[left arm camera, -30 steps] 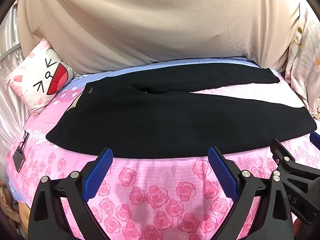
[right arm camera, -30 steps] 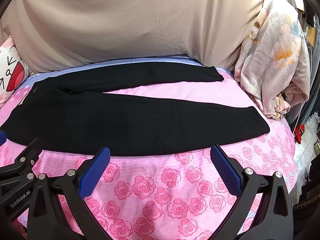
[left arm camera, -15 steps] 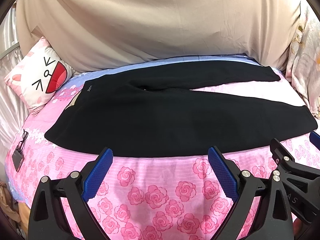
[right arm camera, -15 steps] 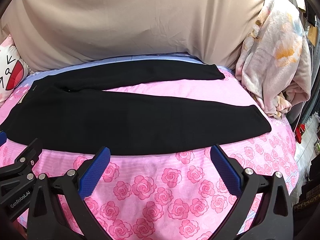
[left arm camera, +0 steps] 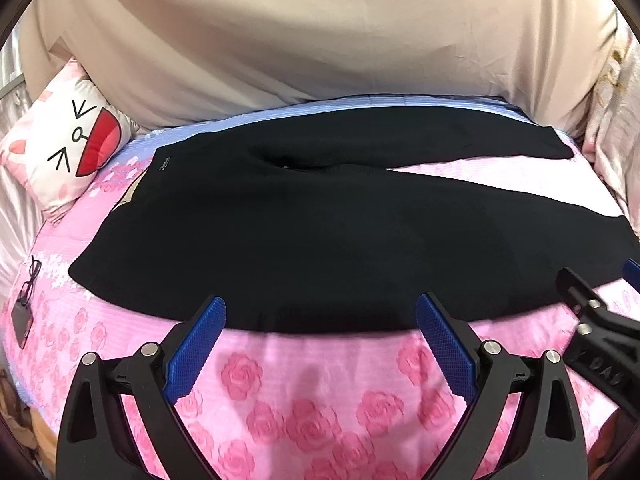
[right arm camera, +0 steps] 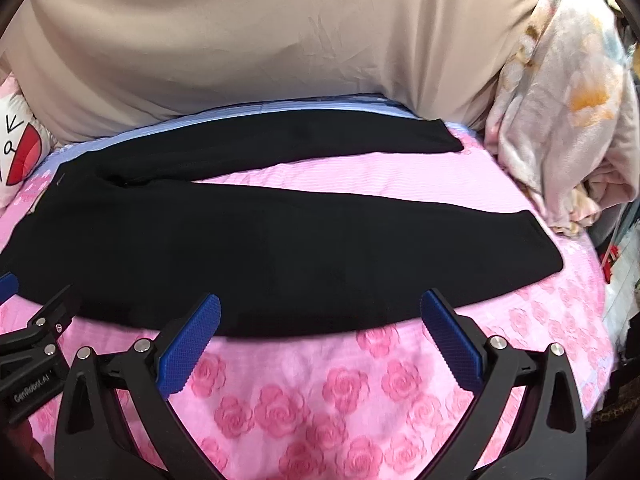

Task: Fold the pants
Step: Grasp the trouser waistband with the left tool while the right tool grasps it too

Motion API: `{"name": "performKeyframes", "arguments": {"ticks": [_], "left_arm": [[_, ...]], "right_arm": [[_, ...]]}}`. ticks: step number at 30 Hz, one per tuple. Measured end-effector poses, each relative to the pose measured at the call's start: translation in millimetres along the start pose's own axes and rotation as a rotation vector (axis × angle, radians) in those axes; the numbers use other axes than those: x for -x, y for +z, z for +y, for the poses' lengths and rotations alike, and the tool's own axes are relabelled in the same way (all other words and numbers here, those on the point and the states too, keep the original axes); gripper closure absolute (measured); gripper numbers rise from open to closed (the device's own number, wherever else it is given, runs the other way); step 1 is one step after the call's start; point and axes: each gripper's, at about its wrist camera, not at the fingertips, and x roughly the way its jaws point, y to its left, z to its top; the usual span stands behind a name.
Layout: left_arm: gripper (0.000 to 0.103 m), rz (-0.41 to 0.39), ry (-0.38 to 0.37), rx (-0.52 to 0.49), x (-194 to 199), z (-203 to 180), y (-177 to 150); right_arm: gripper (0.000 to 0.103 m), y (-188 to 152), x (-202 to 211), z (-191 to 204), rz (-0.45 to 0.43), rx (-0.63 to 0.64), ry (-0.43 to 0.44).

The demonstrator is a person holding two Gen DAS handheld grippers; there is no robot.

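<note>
Now both grippers, left gripper (left arm camera: 320, 344) and right gripper (right arm camera: 320, 340), hover wide-fingered over pants (left arm camera: 320, 232).

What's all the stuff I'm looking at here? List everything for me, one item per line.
pants: one, black, spread flat on the bed, legs apart in a V, waist toward the pillow.
bedspread: one, pink with roses, under the pants.
backdrop sheet: one, beige, hanging behind the bed.
cartoon pillow: one, white and pink with a red mouth, at the waist end of the bed.
floral blanket: one, pale with orange flowers, bunched at the leg end.
dark device with cord: one, blackish, near the bed's edge below the pillow; too small to identify.
left gripper: one, black with blue pads, open, at the near edge of the pants.
right gripper: one, black with blue pads, open, beside the left one.
</note>
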Motion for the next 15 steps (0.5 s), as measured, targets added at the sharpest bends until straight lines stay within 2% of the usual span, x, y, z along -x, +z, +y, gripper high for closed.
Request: {"name": "performKeyframes", "arguments": {"ticks": [4, 6, 8, 9, 11, 13, 15], "left_arm": [[0.009, -0.01, -0.014, -0.009, -23, 21, 27], [0.009, -0.028, -0.011, 0.01, -35, 44, 50], [0.009, -0.049, 0.001, 0.04, -55, 79, 82], [0.009, -0.073, 0.04, 0.067, -68, 101, 100], [0.008, -0.1, 0.089, 0.09, -95, 136, 128], [0.008, -0.048, 0.177, 0.133, -134, 179, 157], [0.008, -0.01, 0.201, 0.168, -161, 212, 174]], "right_arm": [[0.005, 32, -30, -29, 0.034, -0.043, 0.134], [0.005, 59, -46, -55, 0.0, -0.073, 0.153], [0.005, 97, -70, -90, -0.062, -0.057, 0.132], [0.005, 118, -86, -107, -0.082, -0.031, 0.095], [0.005, 156, -124, -137, -0.082, 0.033, 0.056], [0.005, 188, -165, -169, -0.048, 0.053, 0.038], [0.005, 215, -202, -197, -0.016, 0.05, 0.009]]}}
